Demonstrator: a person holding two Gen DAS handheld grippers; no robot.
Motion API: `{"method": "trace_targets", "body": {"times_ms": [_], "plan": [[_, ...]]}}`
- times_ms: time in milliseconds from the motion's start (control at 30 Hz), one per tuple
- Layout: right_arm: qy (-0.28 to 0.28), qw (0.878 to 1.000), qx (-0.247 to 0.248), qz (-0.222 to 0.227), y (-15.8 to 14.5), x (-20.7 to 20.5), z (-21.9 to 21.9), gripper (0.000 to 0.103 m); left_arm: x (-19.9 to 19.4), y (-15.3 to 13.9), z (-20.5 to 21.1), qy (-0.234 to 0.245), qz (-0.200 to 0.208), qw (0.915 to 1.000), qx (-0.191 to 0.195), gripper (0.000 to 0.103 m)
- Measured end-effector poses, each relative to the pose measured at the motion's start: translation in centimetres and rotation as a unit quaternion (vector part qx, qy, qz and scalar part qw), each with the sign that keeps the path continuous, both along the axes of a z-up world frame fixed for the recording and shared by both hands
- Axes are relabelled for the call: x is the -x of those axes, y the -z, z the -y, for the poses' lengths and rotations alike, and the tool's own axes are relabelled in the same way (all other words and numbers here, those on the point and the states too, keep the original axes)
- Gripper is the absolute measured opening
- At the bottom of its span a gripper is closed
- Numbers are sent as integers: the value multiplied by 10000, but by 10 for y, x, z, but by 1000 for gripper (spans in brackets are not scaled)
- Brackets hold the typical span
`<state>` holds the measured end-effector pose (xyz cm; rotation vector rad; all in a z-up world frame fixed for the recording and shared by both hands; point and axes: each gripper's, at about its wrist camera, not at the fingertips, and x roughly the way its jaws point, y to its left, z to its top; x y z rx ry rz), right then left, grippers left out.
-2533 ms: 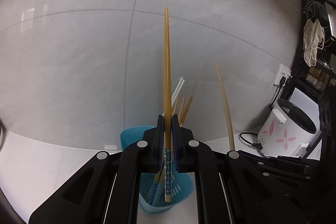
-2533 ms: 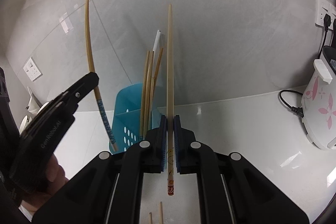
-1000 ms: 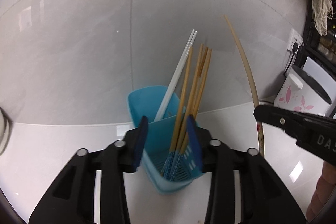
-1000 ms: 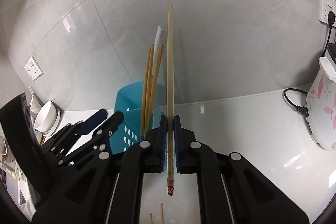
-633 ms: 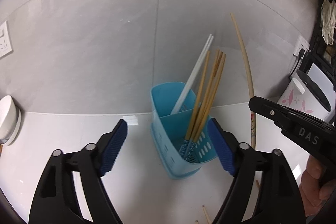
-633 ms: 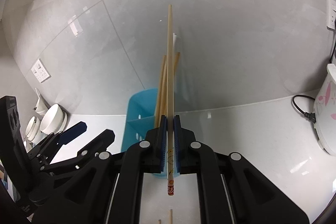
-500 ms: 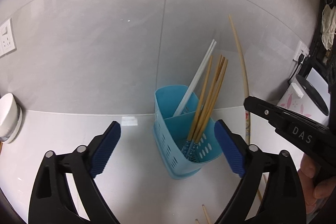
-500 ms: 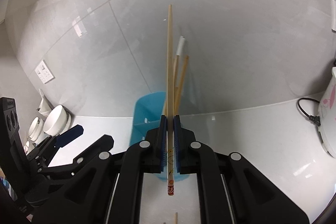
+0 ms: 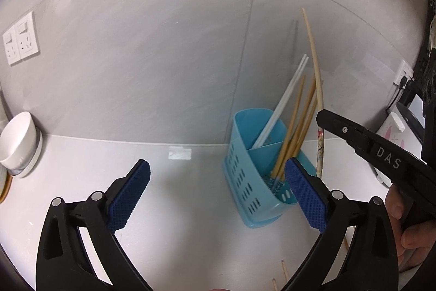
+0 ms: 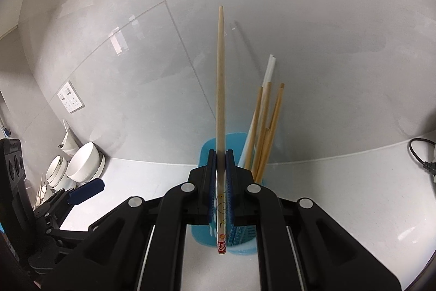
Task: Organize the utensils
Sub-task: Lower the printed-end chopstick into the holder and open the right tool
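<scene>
Wooden chopstick (image 10: 220, 105), upright and pinched in the right gripper (image 10: 221, 176), stands directly before the blue holder (image 10: 207, 154), while the left gripper (image 9: 218, 192) gapes empty.

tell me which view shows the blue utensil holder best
The left wrist view: the blue utensil holder stands in the open, with its slotted wall, divider and chopsticks inside visible. In the right wrist view the right gripper and its held chopstick cover most of it.

Blue slotted holder (image 9: 254, 182) on counter, wooden and white chopsticks (image 9: 293, 127) leaning inside, pale chopstick (image 10: 220, 100) upright
</scene>
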<state>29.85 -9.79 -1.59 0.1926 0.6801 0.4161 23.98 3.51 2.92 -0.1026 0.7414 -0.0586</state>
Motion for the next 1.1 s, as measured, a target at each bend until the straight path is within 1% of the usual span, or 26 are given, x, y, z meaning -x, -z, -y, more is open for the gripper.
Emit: {"method": "trace_targets", "body": {"times_ms": [333,433,600,900,933,1033,1067,1100], "plan": [[159,9993,99,324,15,1,-15,6,-5,10,-11,-116,-148,9998,-42,97],[197,9990,154,359,21,1,-18,6,-5,12,-15,-152,-195,9997,-54,97],[239,9988,241,340,34,1,-22,6,-5,14,-16,-165,-220,9996,-63,97],[183,9991,369,66,52,-2,-25,7,-7,17,-20,-185,-280,9994,-45,97],[175,9990,404,33,52,-2,-25,9,-8,18,-21,-176,-284,9994,-40,97],[163,9987,491,-30,51,2,-21,10,-7,19,-20,-166,-280,9995,-39,97],[155,9984,539,-38,49,4,-21,13,-7,20,-19,-176,-279,9994,-38,97],[161,9982,569,-44,48,5,-20,22,-6,20,-18,-180,-279,9994,-37,97]]}}
